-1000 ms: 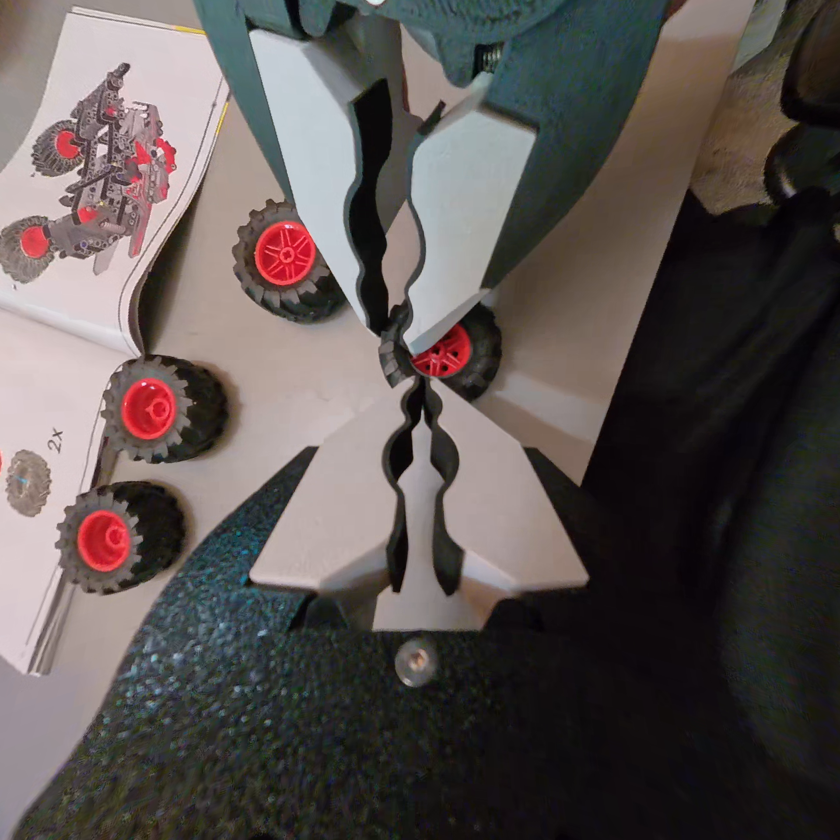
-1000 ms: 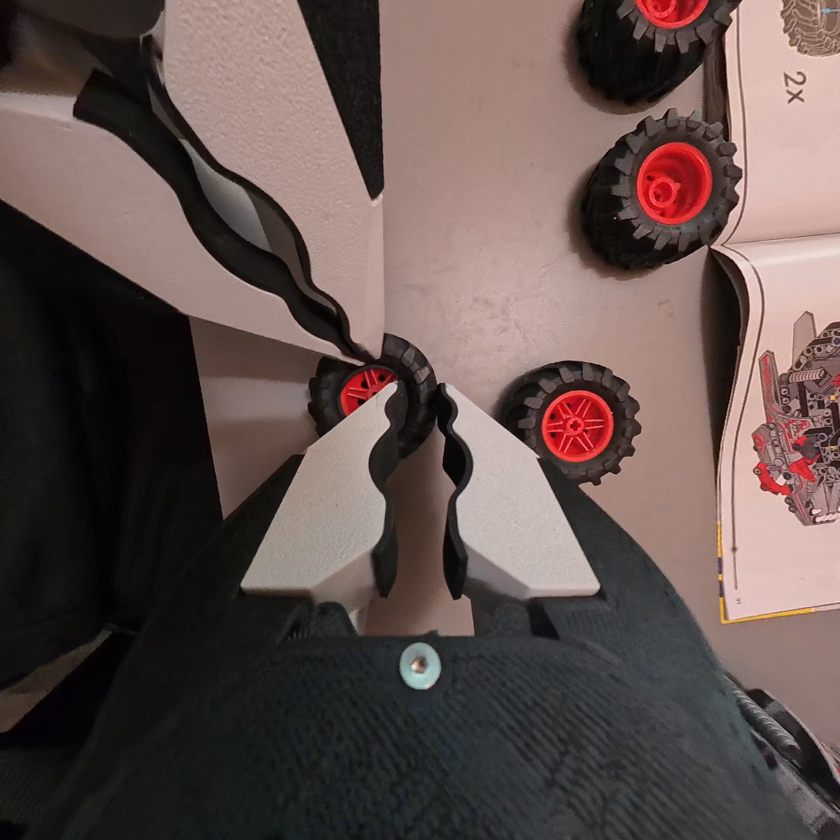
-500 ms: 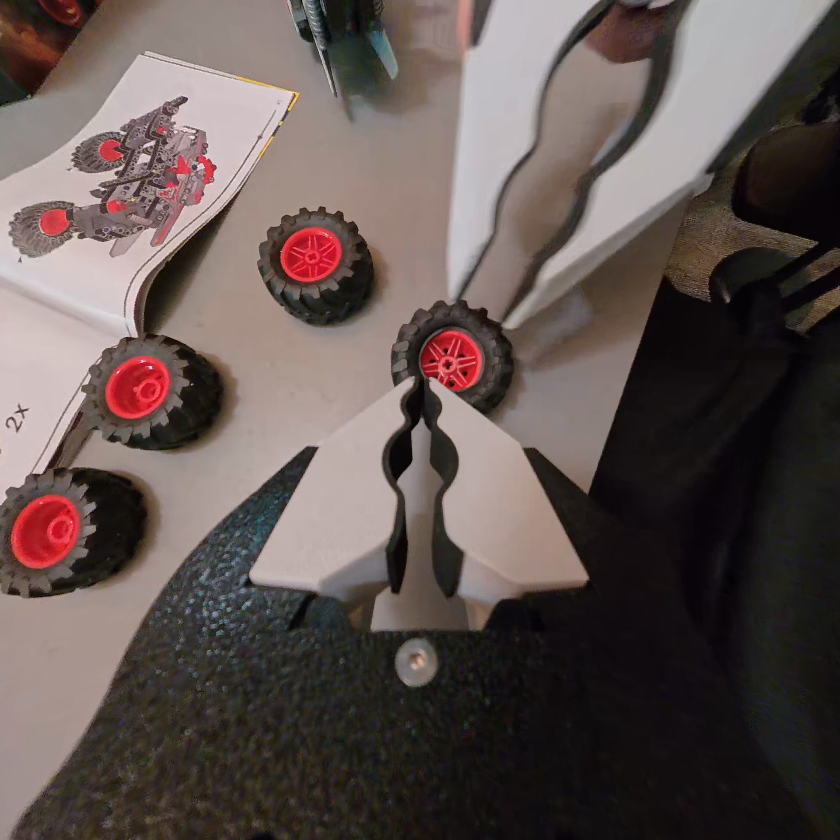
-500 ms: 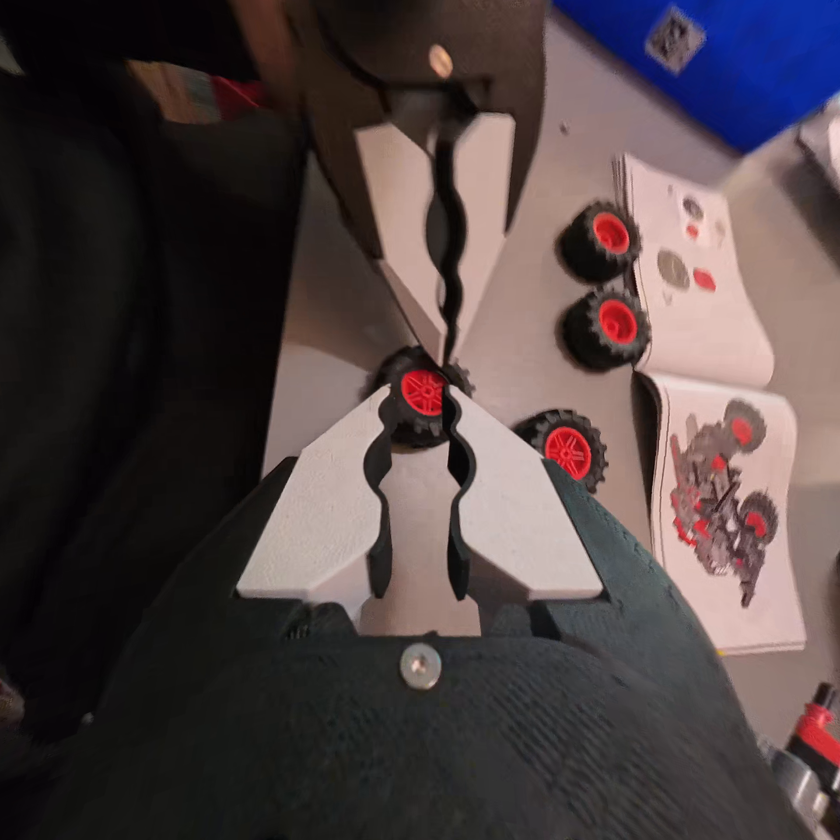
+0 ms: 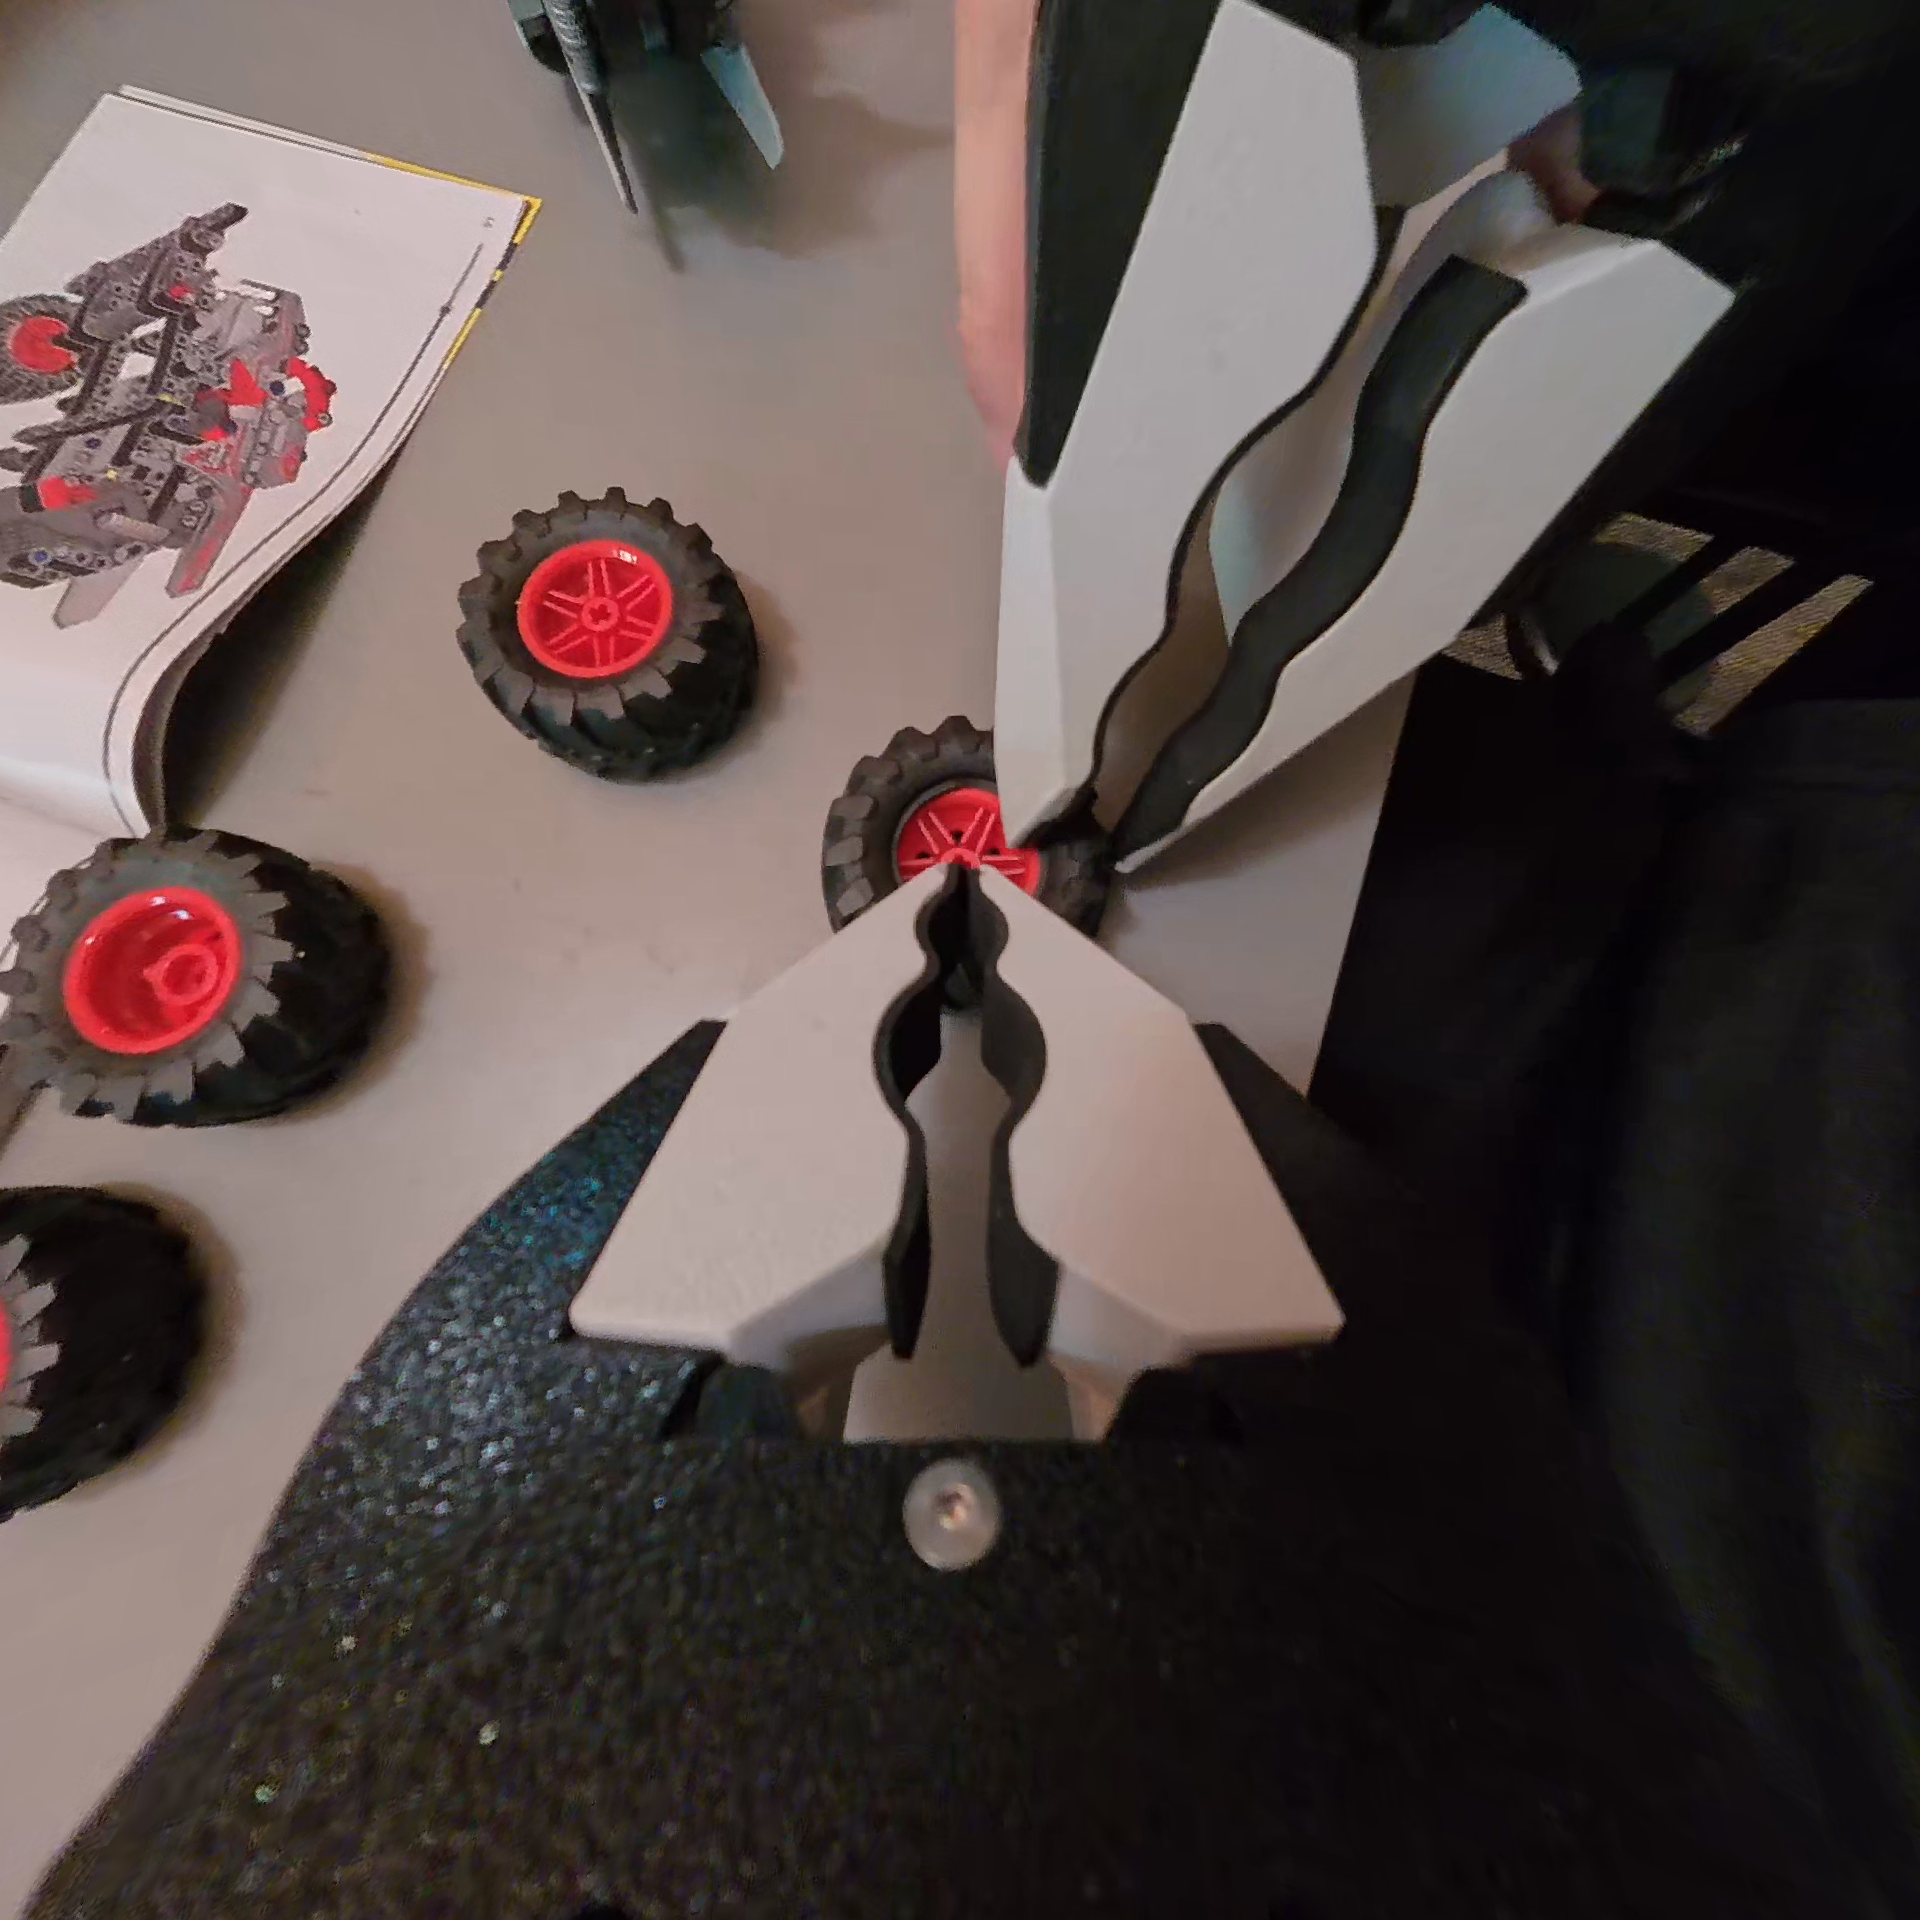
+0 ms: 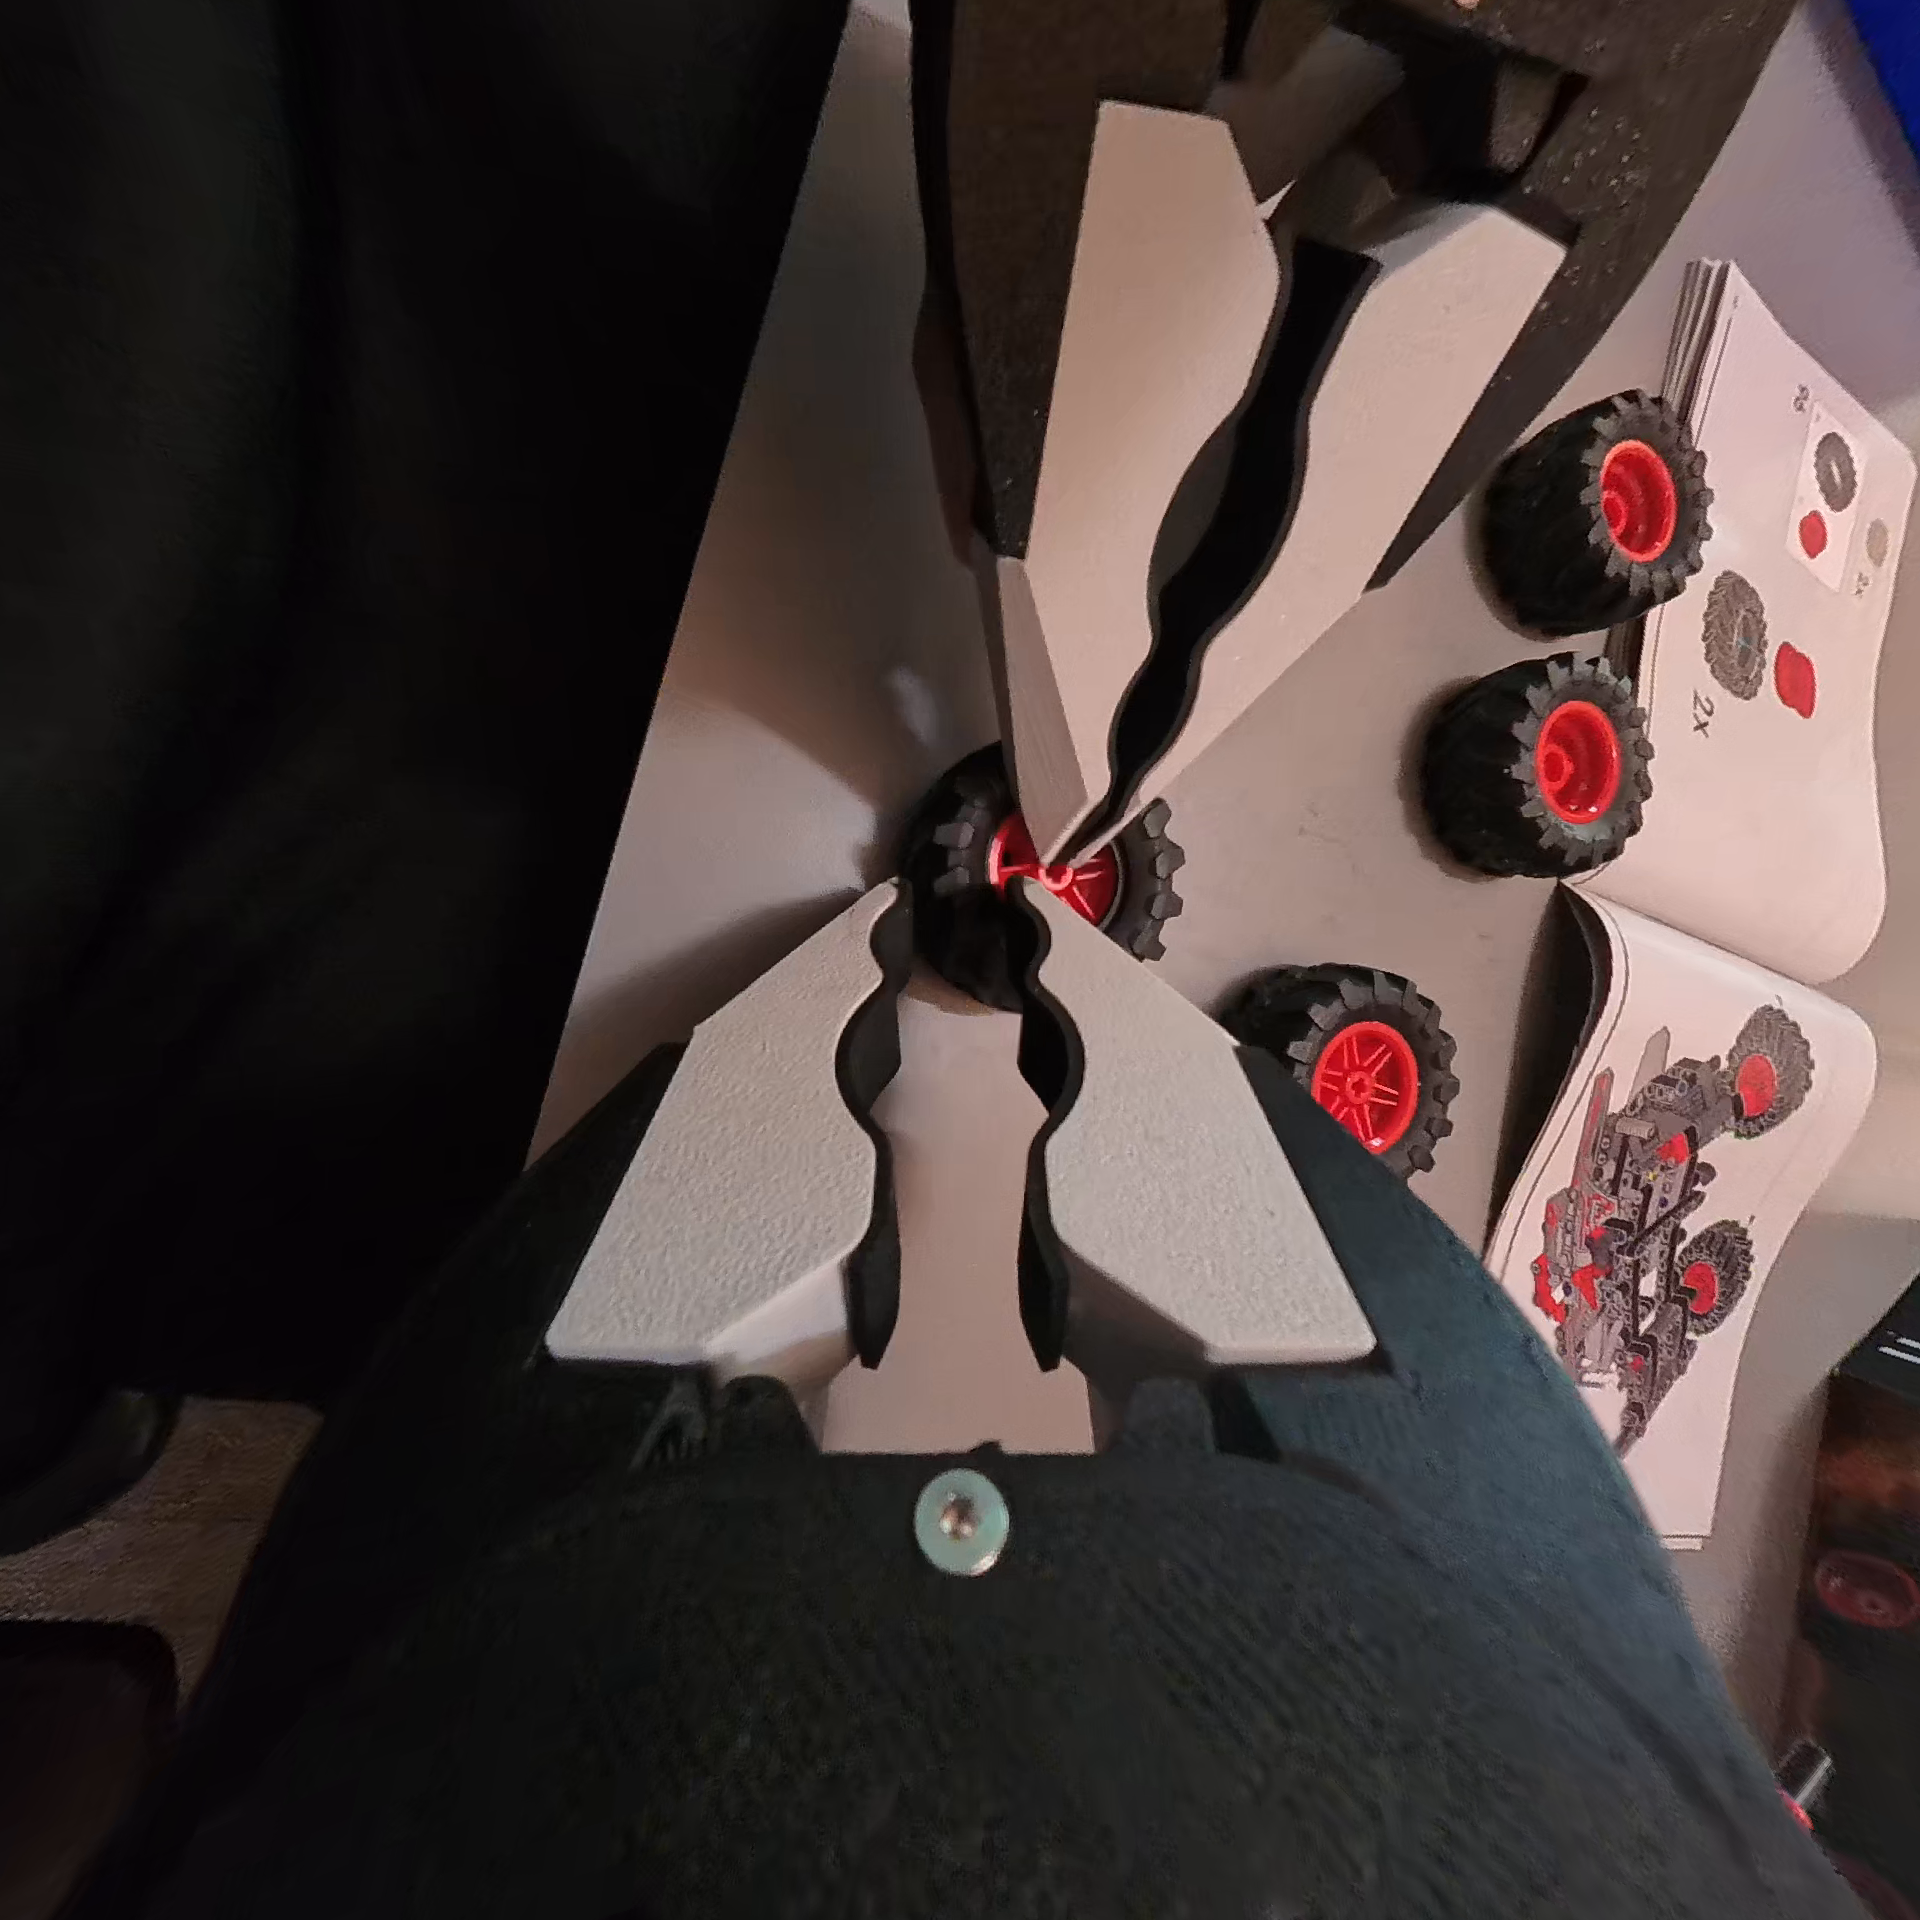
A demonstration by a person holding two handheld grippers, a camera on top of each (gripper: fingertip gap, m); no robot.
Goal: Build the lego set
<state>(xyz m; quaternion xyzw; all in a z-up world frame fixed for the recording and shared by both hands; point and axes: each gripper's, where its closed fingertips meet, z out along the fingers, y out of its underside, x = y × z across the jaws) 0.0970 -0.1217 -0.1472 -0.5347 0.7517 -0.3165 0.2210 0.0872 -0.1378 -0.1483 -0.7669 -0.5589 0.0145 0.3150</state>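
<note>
Wheel step in hand. The small red-hub wheel (image 5: 935, 831) lies at the bench (image 5: 810, 395) edge, just right of the spoked wheel (image 5: 608, 634). Left gripper (image 5: 961, 883) fingers are pressed together, tips on its hub. Right gripper (image 6: 961, 899) fingers are parted round its tyre. Next, judged: a firm squeeze before lifting. The instruction booklet (image 5: 208, 343) lies open beyond the spoked wheel.

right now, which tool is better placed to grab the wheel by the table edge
Probably right. The right tool is open, straddling the wheel; the left tool is shut, tips over the red hub, so it would have to reopen first.
</note>
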